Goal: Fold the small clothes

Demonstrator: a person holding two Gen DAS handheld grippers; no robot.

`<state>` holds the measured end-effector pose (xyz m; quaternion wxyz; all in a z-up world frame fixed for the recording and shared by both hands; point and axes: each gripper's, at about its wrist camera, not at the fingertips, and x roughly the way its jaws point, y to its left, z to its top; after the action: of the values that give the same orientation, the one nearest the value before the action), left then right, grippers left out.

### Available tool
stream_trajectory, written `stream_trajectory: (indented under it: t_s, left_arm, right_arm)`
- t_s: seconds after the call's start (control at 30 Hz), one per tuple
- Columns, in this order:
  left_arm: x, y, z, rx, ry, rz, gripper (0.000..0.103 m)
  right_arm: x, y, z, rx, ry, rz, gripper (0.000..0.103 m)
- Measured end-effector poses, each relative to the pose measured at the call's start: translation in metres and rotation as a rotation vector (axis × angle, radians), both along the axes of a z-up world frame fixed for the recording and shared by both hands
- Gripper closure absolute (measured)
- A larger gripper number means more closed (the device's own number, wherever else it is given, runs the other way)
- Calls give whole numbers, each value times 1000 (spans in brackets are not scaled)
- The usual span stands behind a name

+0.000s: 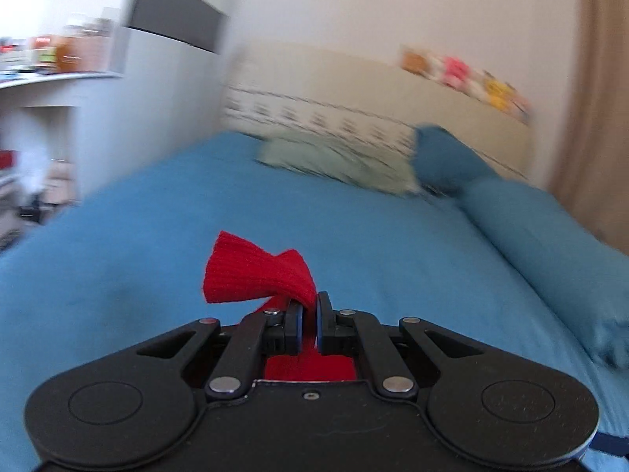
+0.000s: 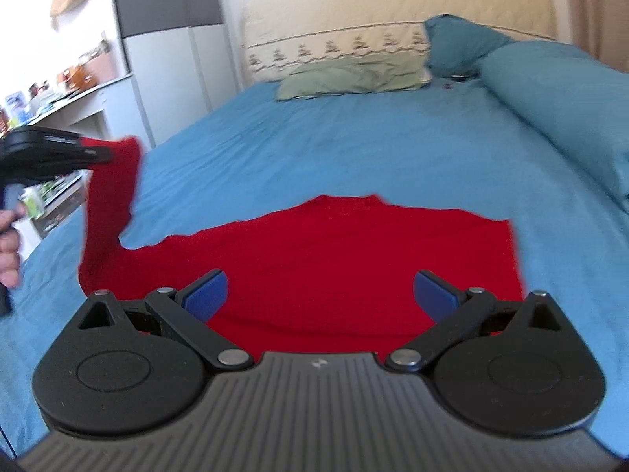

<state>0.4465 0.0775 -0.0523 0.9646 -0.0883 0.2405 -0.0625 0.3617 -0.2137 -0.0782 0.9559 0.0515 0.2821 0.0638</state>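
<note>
Red knit garment (image 2: 334,267) is being spread flat on the near part of the blue bedsheet (image 2: 354,145), with its left sleeve (image 2: 112,192) being lifted clear of the bed. The sleeve end (image 1: 255,271) is being pinched between the closed fingers of the left gripper (image 1: 309,324). The right gripper (image 2: 320,295) is being held above the garment's body, its blue pads (image 2: 208,295) spread wide, nothing between them. A green pillow (image 2: 354,76) is seen at the far end.

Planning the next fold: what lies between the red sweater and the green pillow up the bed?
Only bare blue bedsheet lies between the red sweater and the green pillow, shown in the right wrist view.
</note>
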Motion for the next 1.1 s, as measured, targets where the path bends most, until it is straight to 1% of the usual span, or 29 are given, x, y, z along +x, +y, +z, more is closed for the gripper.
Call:
stream_trajectory:
  t_s: [0.03,0.1,0.17,0.23,0.27,0.37,0.4,0.43,0.47,0.5,0.53,0.57,0.63,0.7,0.73,0.8,0.87,0.93,0.97,1.03,1.1]
  left_arm:
    - [5,-19,-7,6,13,-28,97]
    - [14,-59,-30,12,52,-85,97]
    - [21,-91,-57,14,114,-129,97]
    - [25,-112,-85,-10,186,-164,97]
    - [26,-121,-100,-4,216,-180,97]
    - [25,-138,-129,66,252,-214,96]
    - [22,-140,-133,69,256,-229,91]
    - [21,-138,-135,59,255,-244,72]
    - [19,-135,-135,41,253,-265,41]
    - [15,-131,-131,27,239,-280,27]
    - [6,-125,-126,31,209,-280,11]
    - [-3,-117,-122,44,174,-270,5]
    - [-21,-101,-106,95,105,-240,4]
    - [-33,-80,-98,145,71,-202,3]
    - [-38,-66,-95,168,57,-173,2]
    - [-43,-42,-97,190,44,-124,2]
    - [-49,-20,-104,192,40,-71,2]
    - [-40,-5,-112,189,93,-67,2]
    - [-38,3,-115,173,112,-38,2]
    - [-40,18,-122,140,128,17,2]
    - [-38,27,-132,119,167,38,2]
  right_arm:
    - [-1,-10,-1,-3,-1,-14,0]
    - [-3,-33,-4,-17,5,-45,0]
    - [-4,-53,-10,-28,16,-69,0]
    - [-4,-71,-19,-33,35,-88,0]
    - [-4,-77,-23,-35,45,-96,0]
    - [-2,-94,-41,-34,76,-113,0]
    - [-1,-97,-45,-32,82,-115,0]
    - [0,-99,-49,-29,87,-115,0]
    - [0,-100,-52,-28,90,-113,0]
    - [2,-100,-54,-25,93,-109,0]
    - [3,-100,-55,-23,95,-102,0]
    - [5,-97,-53,-24,92,-92,0]
    - [11,-88,-49,-35,87,-50,0]
    - [23,-71,-45,-66,91,9,0]
    - [31,-59,-43,-97,93,45,0]
    - [49,-32,-44,-167,112,116,0]
    - [68,-3,-47,-236,130,182,0]
    - [90,26,-54,-304,149,250,0]
    - [100,39,-58,-328,164,269,3]
    - [117,57,-67,-343,201,282,9]
    - [129,72,-77,-359,232,287,15]
